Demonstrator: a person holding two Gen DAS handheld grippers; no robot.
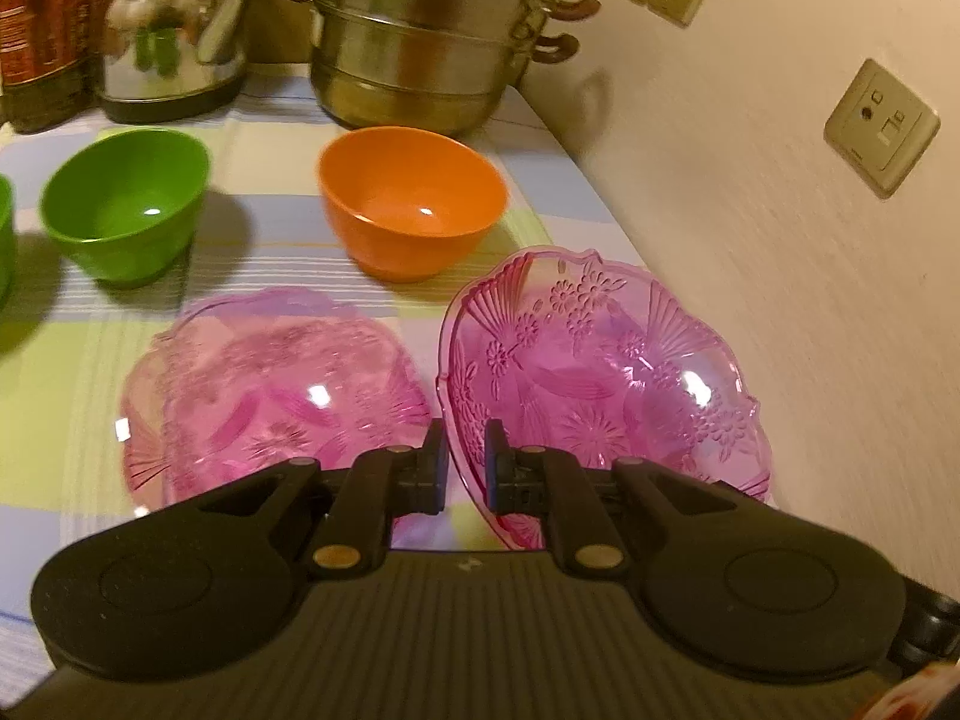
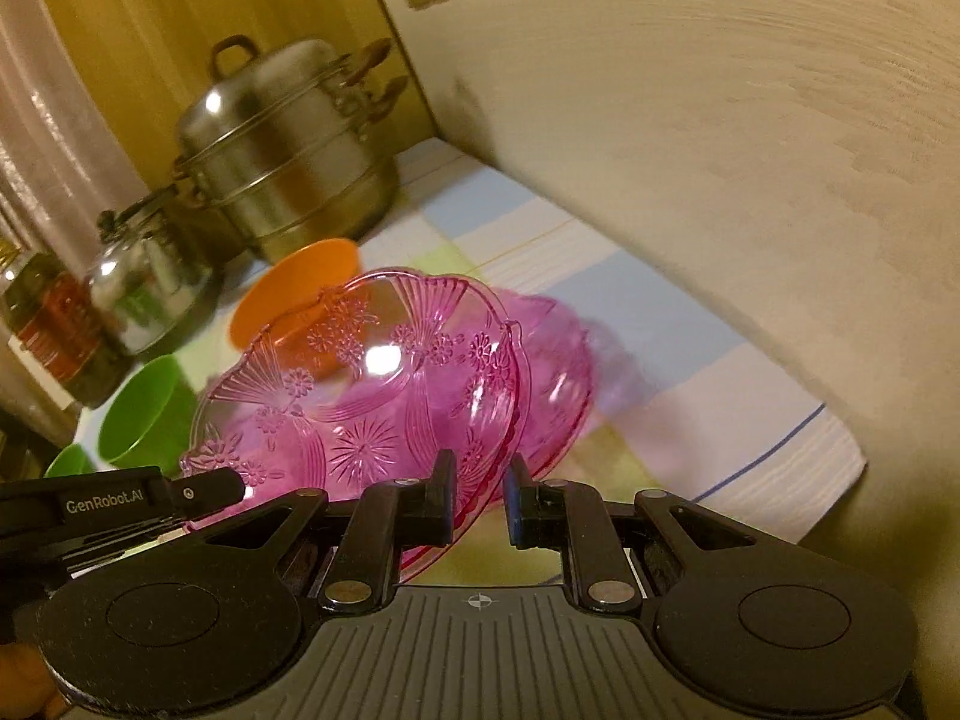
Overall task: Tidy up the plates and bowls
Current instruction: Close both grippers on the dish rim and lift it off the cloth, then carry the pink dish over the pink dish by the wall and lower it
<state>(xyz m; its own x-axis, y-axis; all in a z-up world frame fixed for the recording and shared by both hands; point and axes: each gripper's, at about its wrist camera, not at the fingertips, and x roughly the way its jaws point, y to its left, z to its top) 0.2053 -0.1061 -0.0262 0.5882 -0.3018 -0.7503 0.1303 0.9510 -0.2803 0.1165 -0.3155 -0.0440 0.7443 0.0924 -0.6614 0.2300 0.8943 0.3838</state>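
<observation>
The left gripper (image 1: 467,459) and the right gripper (image 2: 480,495) each clamp the near rim of one lifted pink plate (image 1: 606,372), tilted at 3 o'clock of a second plate (image 1: 270,384) flat on the table (image 1: 72,360).

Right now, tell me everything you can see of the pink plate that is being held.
The held plate is see-through pink, glass or plastic by its look, with a scalloped rim and pressed flowers, fans and a starburst. It is tilted up off the checked cloth, inner face to the cameras. The left claw grips its near rim, one finger on each face; the right claw also straddles the rim. A matching second plate lies flat beside it.
</observation>
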